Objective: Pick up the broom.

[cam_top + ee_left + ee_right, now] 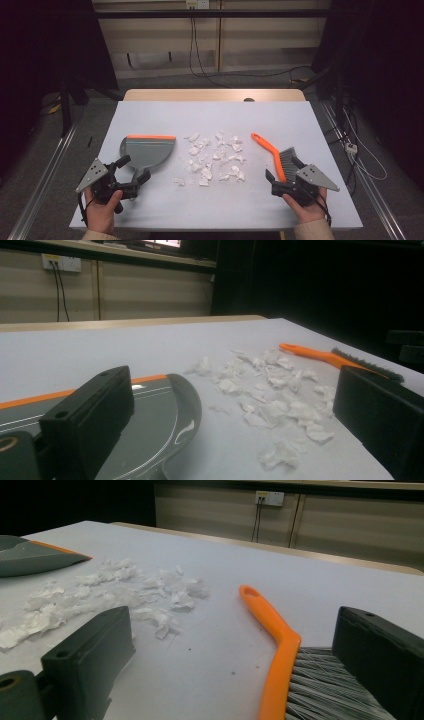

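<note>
A grey dustpan (148, 151) with an orange lip lies left of centre, its handle pointing toward my left gripper (135, 168). That gripper stands open, its jaws either side of the handle's end and not pressing on it. In the left gripper view the dustpan (150, 415) sits low between the jaws of the left gripper (232, 390). Several torn white paper scraps (215, 157) litter the middle. An orange-handled brush (274, 151) with grey bristles lies at the right. My right gripper (284, 172) is open around the brush's head, with the brush (277, 645) nearer its right jaw.
The white table top (210, 115) ends in a wooden strip at the back (215, 95). Metal rails run along the floor at both sides, and cables (360, 160) trail off the right edge. The paper scraps (280, 390) lie between dustpan and brush.
</note>
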Tool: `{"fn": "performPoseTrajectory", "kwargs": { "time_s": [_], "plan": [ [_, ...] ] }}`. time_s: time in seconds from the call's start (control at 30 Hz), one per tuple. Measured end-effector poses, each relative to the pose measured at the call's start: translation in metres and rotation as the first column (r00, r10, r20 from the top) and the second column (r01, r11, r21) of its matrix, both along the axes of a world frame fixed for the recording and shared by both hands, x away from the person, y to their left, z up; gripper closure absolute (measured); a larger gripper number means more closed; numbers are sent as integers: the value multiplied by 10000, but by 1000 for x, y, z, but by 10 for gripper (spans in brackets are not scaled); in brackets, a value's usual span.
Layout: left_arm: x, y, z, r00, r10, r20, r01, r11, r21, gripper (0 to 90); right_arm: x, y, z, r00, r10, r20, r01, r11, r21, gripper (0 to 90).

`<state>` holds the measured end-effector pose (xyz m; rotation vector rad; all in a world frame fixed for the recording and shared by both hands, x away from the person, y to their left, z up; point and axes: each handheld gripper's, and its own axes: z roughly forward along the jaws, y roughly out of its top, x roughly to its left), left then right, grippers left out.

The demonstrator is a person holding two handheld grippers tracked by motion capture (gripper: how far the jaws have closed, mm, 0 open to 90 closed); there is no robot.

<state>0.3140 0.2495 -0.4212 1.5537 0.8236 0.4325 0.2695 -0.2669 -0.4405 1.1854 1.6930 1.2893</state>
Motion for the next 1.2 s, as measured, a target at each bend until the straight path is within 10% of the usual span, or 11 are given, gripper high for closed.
{"fn": "performPoseTrajectory", "kwargs": {
  "time_s": [0.57, 1.2],
  "plan": [
    [1, 0, -1, 9995, -309, -56, 309, 9995, 101, 40, 19, -6, 10, 9990, -63, -441, 62, 10000, -42, 23],
    [-1, 1, -2, 9986, -500, 150, 498, 9986, 151, 50, 82, -1, 22, 9854, 224, -1690, -329, 9977, -596, 133]
  ]
}}
